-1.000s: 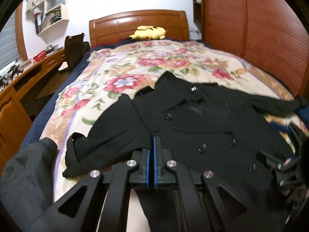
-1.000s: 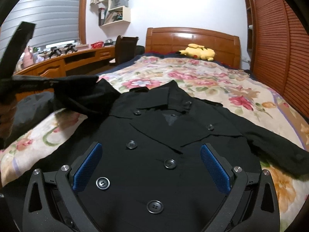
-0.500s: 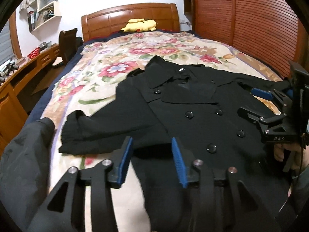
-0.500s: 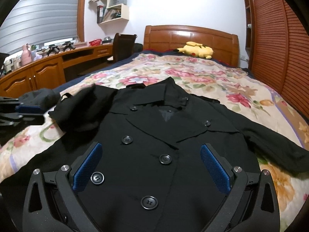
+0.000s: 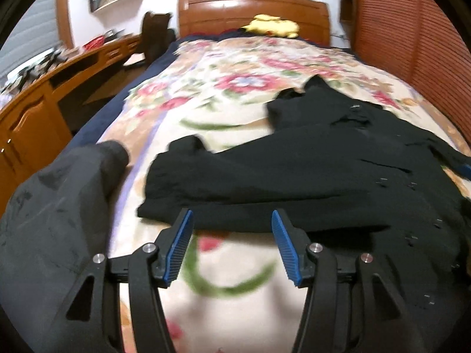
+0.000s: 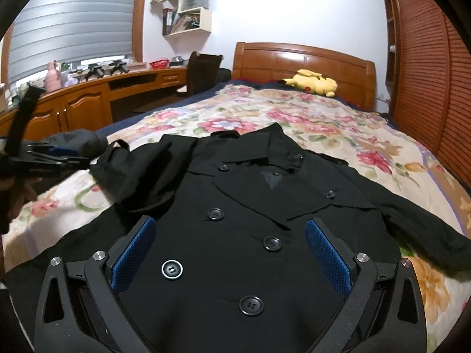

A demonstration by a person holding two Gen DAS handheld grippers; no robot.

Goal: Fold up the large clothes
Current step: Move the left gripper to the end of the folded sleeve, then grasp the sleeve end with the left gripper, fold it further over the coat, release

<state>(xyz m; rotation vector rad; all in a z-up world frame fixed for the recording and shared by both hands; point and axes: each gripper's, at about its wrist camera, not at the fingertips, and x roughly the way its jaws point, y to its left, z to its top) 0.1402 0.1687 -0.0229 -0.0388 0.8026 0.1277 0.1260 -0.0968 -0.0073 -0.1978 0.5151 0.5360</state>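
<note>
Opening with nothing between its jaws, the left gripper (image 5: 232, 220) hangs over the floral bedspread (image 5: 235, 94), the black coat's (image 5: 323, 176) sleeve (image 5: 206, 176) at twelve o'clock. Right gripper (image 6: 229, 235) spread wide, empty, above the coat front; yellow plush toy (image 6: 312, 83) at one o'clock.

Left gripper (image 5: 232, 236): matte black plastic arms w/ triangular cutouts, silver round screws at pivots, ribbed blue pads (image 5: 179, 247) on fingers. Right gripper (image 6: 231, 253): same build, black frame, silver screws, blue pads (image 6: 134, 256) w/ fine grid texture, cutouts in outer arms
</note>
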